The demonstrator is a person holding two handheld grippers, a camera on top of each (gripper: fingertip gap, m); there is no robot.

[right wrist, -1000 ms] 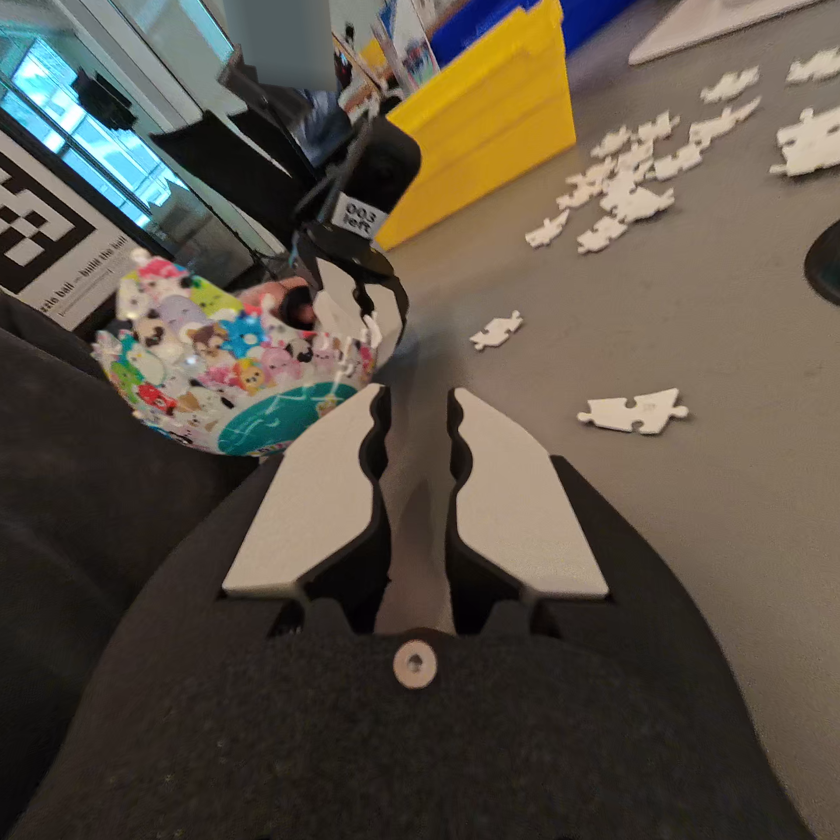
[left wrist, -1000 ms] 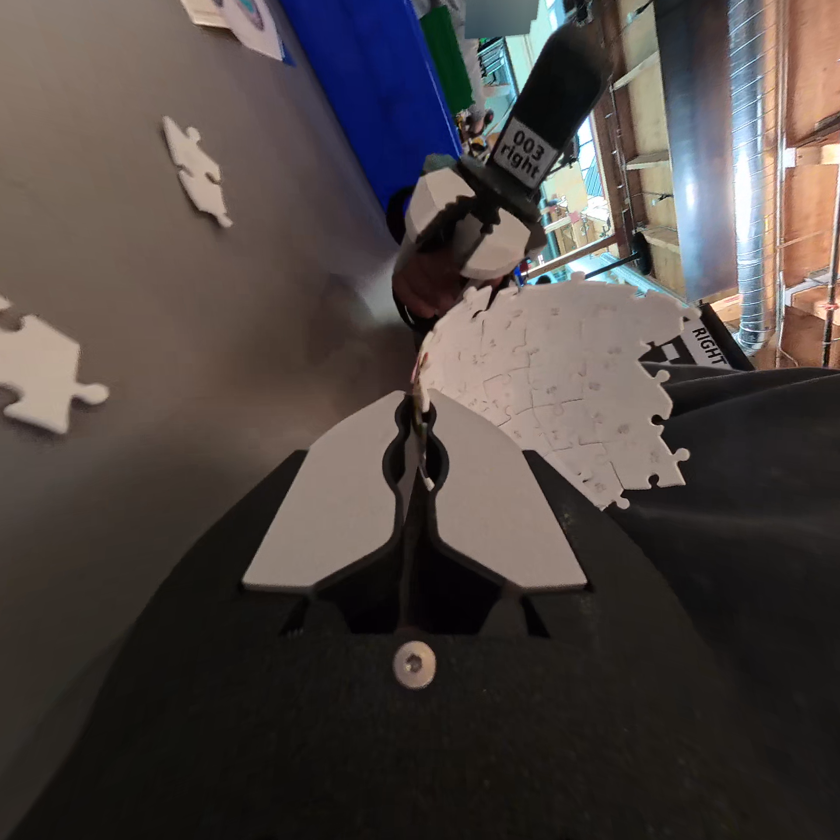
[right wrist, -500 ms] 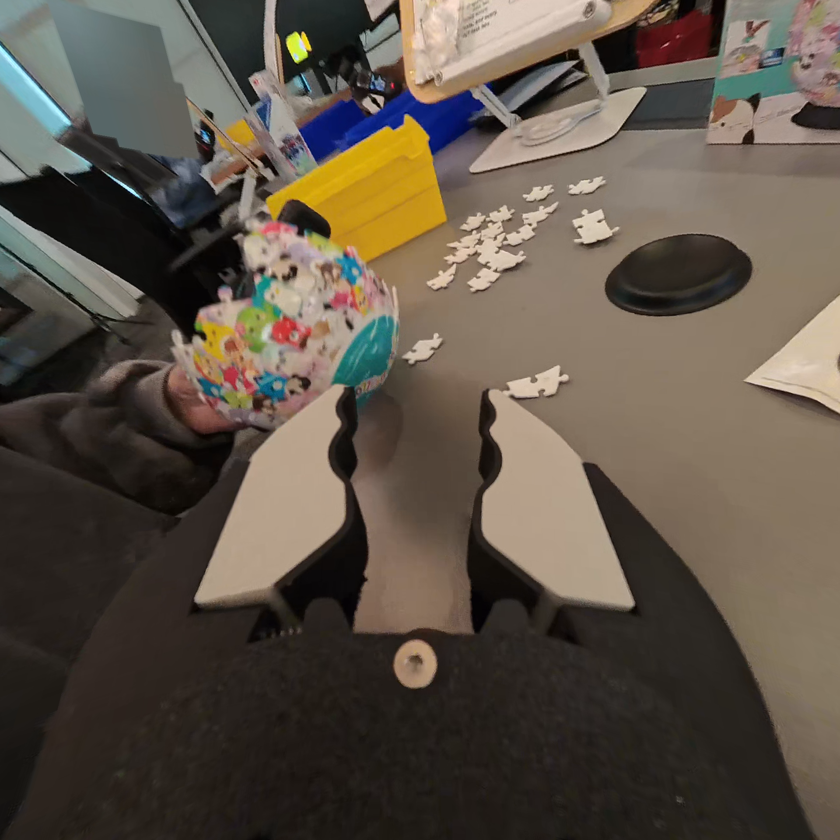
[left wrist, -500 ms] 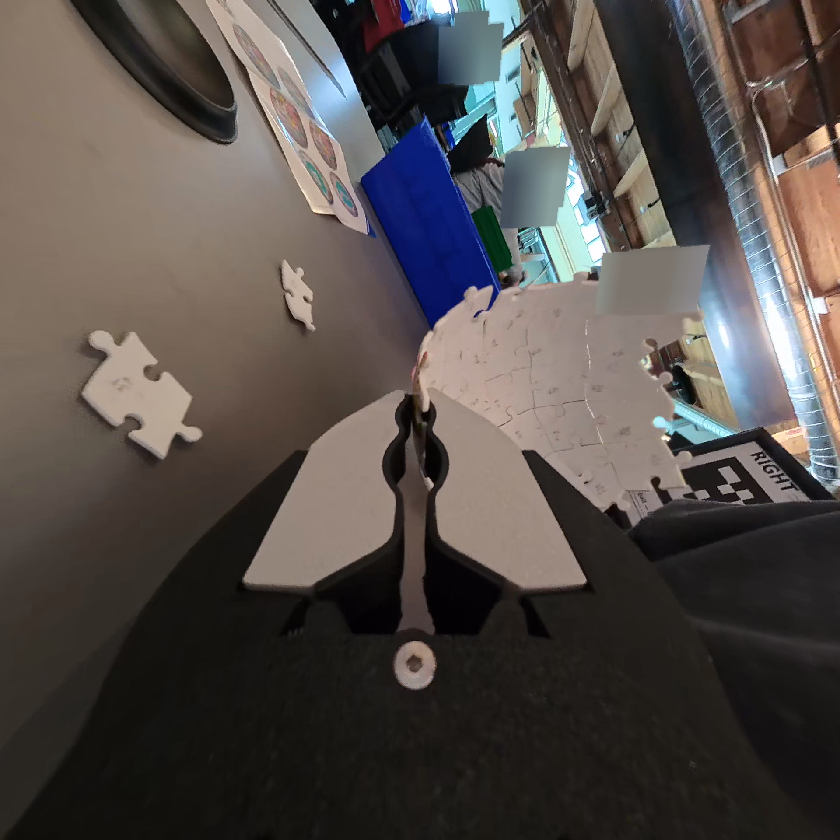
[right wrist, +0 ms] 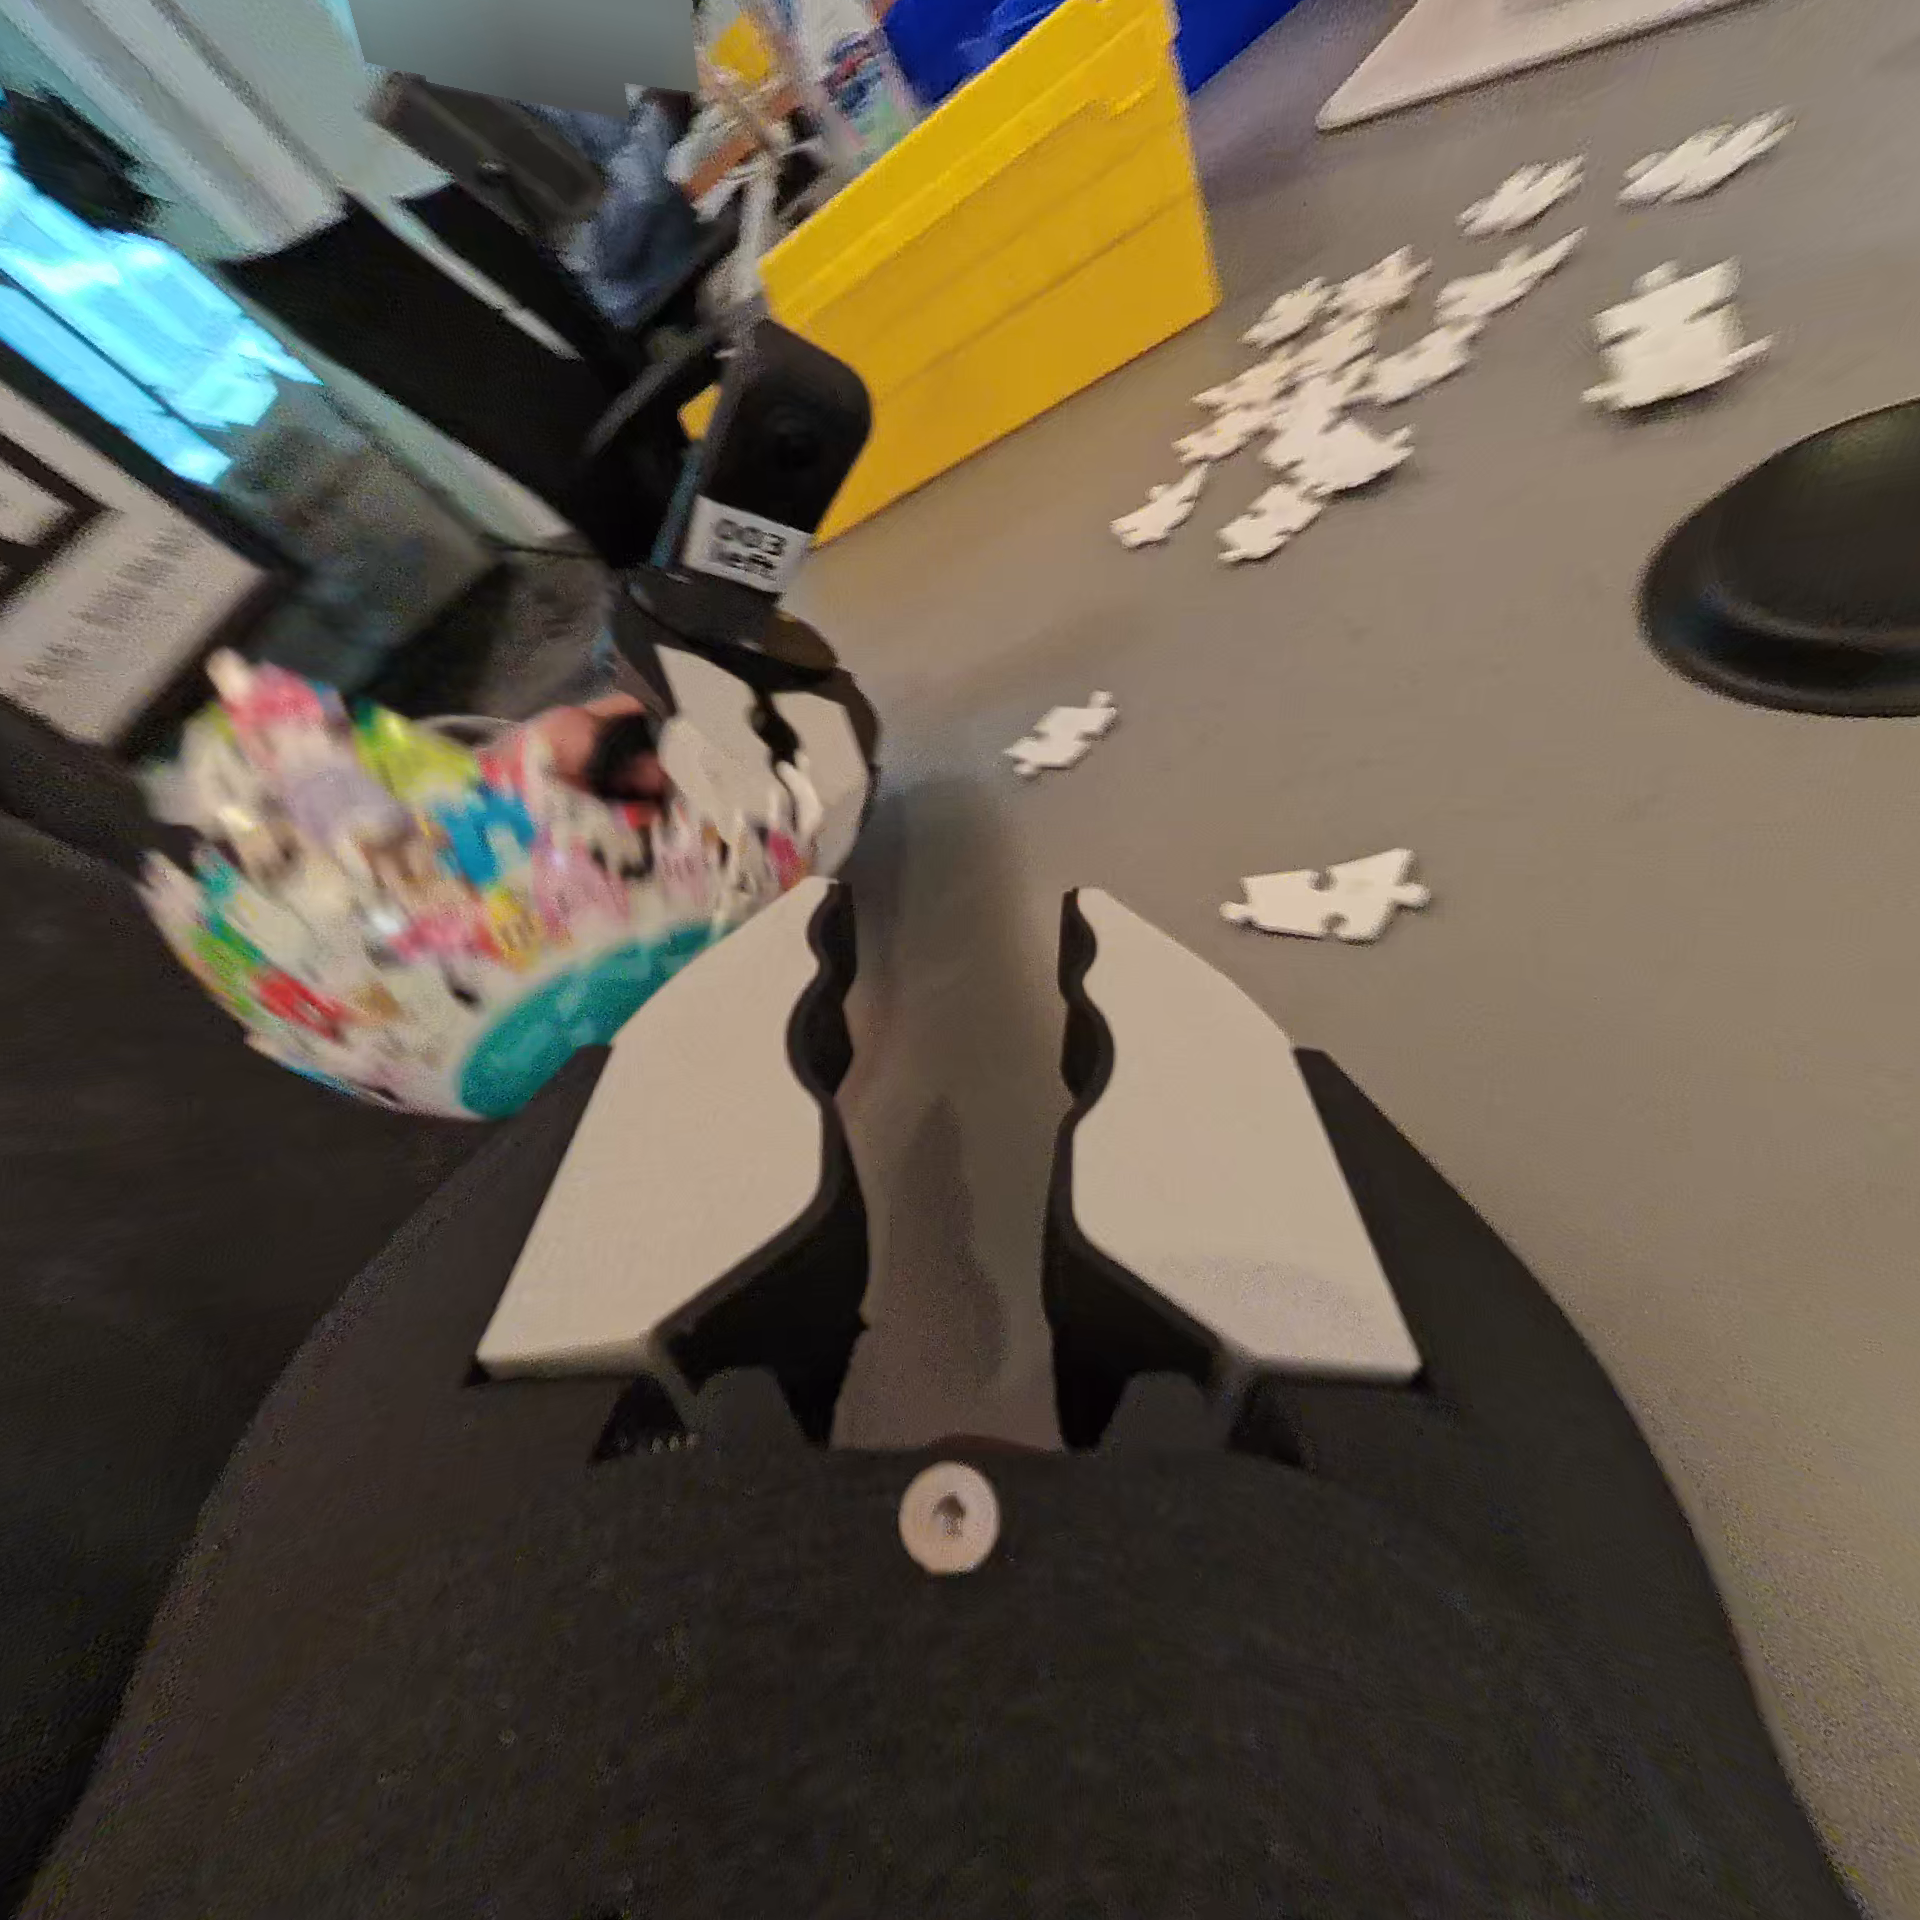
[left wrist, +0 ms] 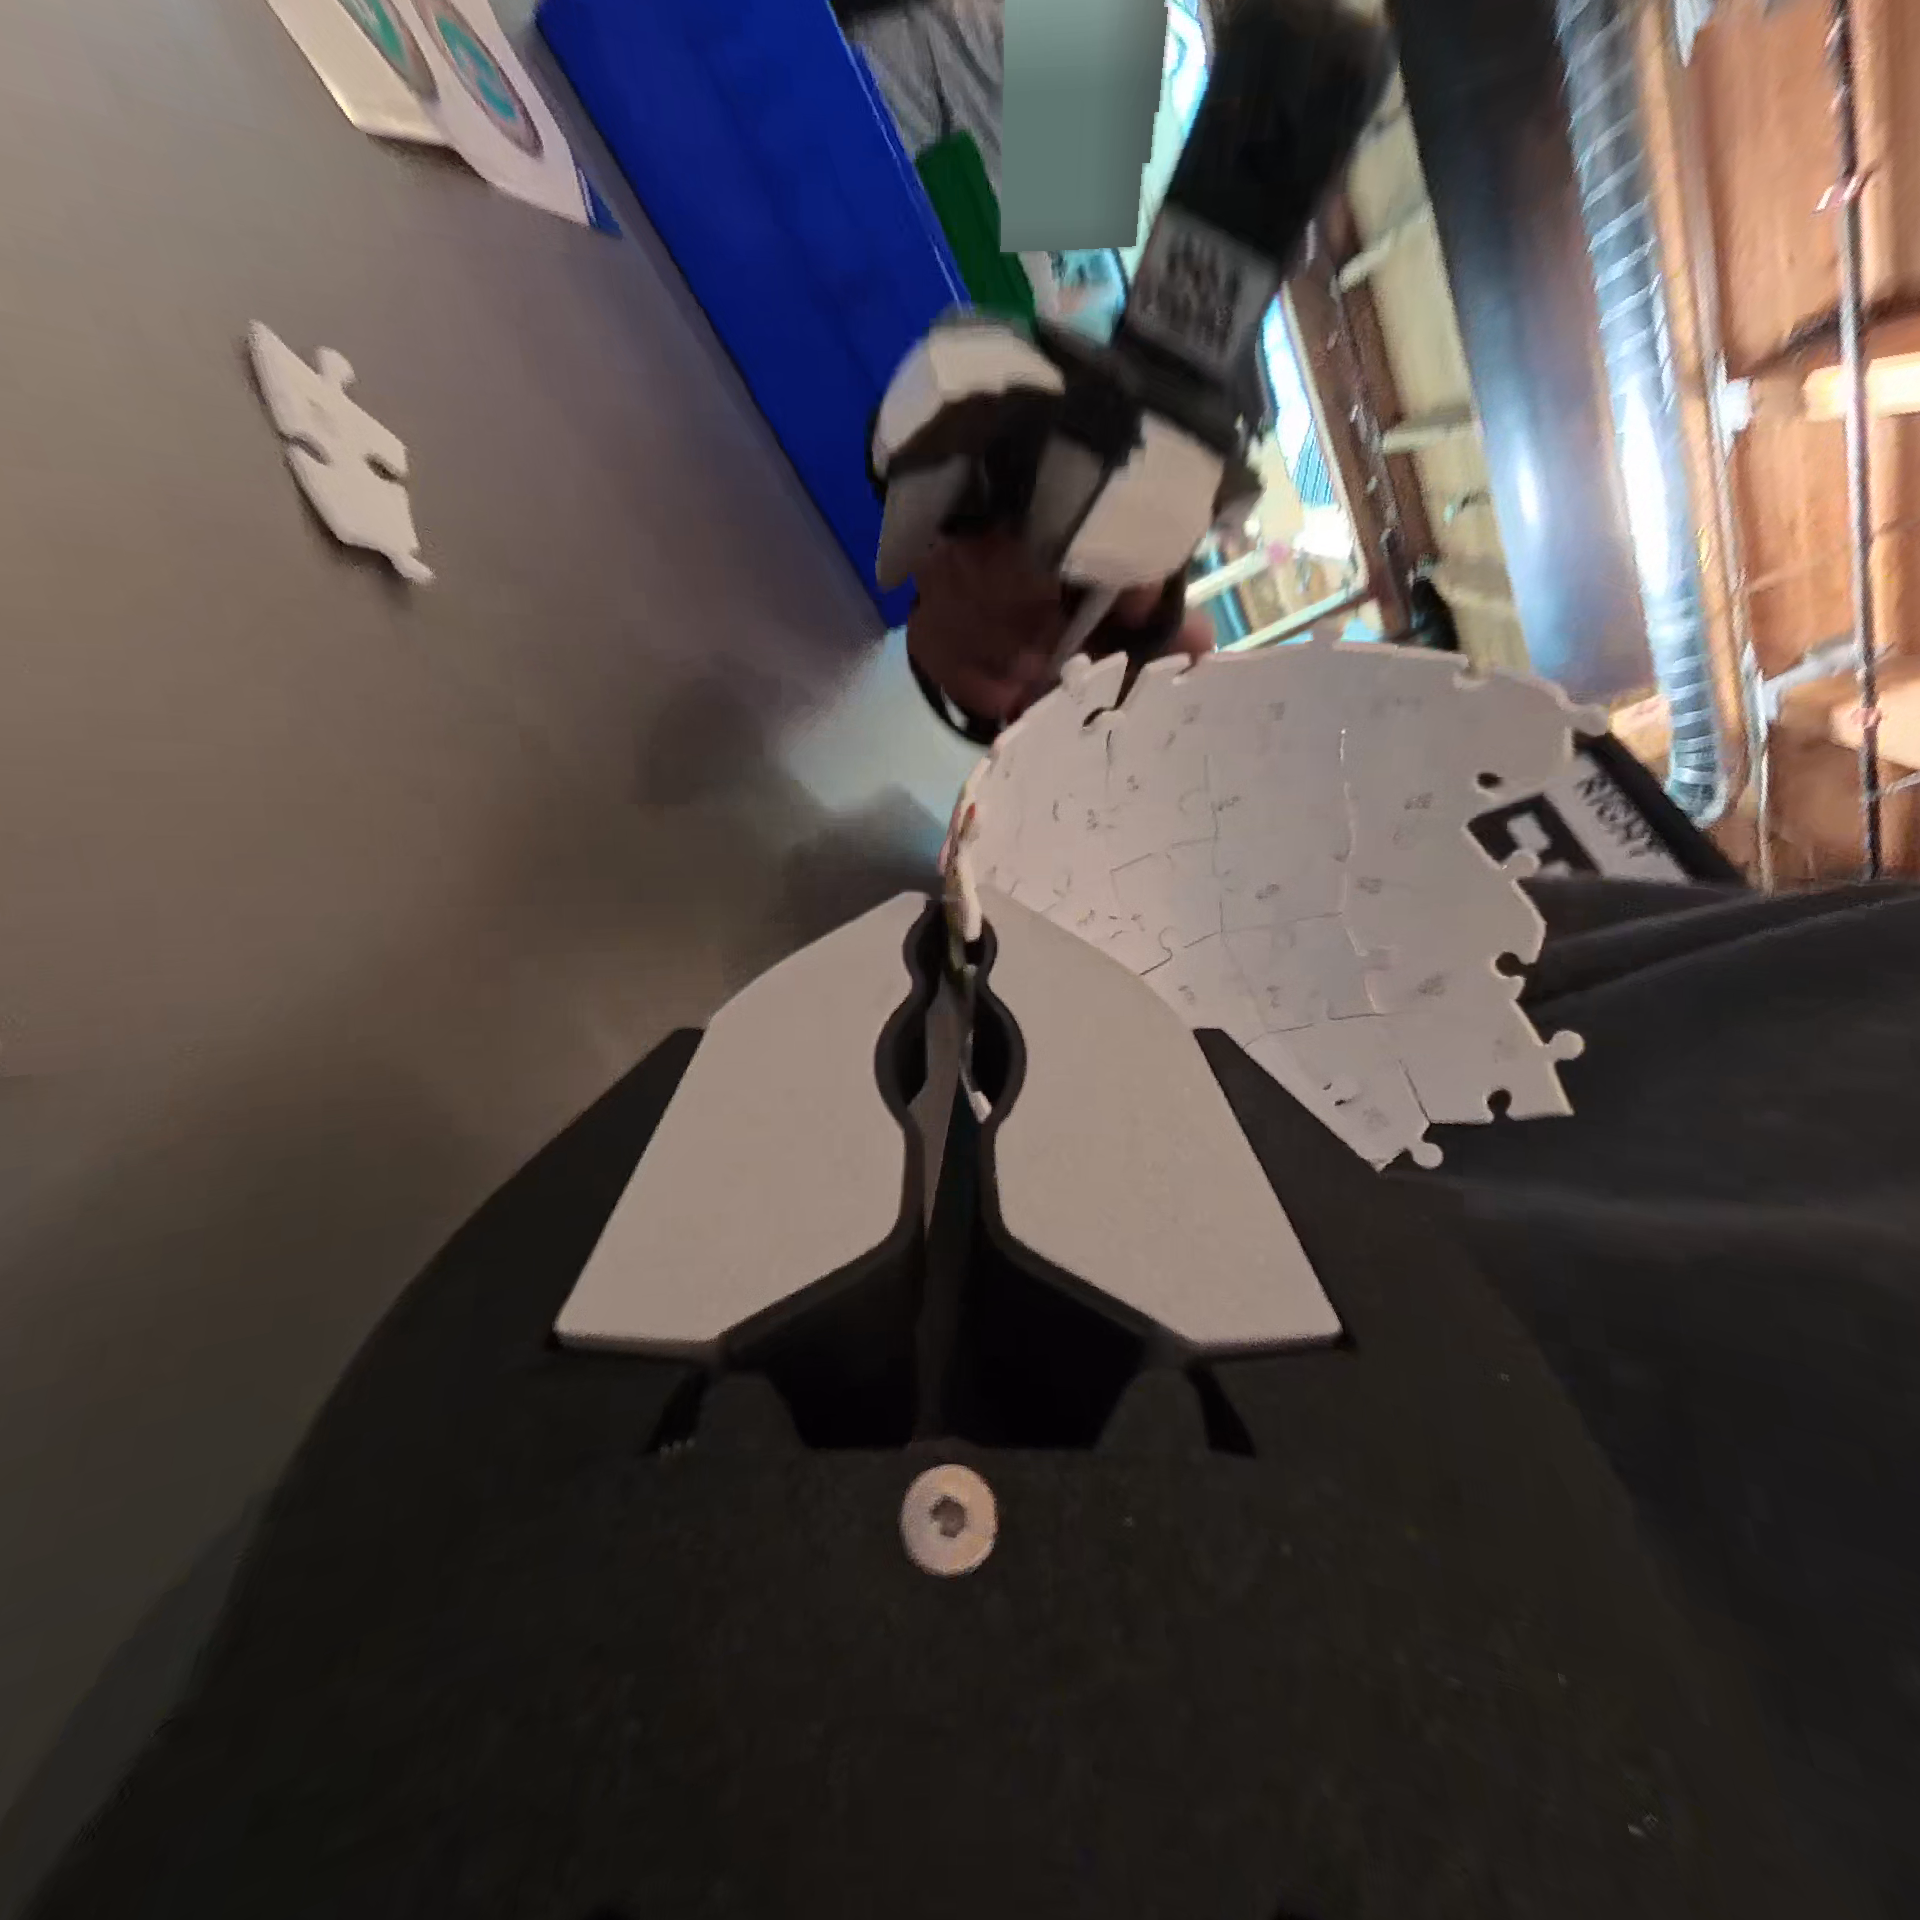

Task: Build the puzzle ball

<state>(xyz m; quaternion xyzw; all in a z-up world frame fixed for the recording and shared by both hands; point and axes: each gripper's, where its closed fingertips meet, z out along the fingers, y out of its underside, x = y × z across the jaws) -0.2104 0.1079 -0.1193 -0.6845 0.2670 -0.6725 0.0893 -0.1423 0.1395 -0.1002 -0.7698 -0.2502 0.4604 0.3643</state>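
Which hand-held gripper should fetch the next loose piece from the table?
Right. The right hand-held gripper is open and empty, with a loose piece lying just ahead on the table. The left hand-held gripper is shut on the half-built ball's rim.

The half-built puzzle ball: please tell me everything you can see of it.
The half-built puzzle ball is a curved shell of interlocked pieces, open like a bowl. Its inner side is plain white with faint small marks; its outer side shows bright cartoon prints and a teal band. The free edge is jagged with tabs and notches. It looks like thin stiff plastic or card. The left gripper has its jaws shut on the rim and holds it above the grey table, beside dark fabric.
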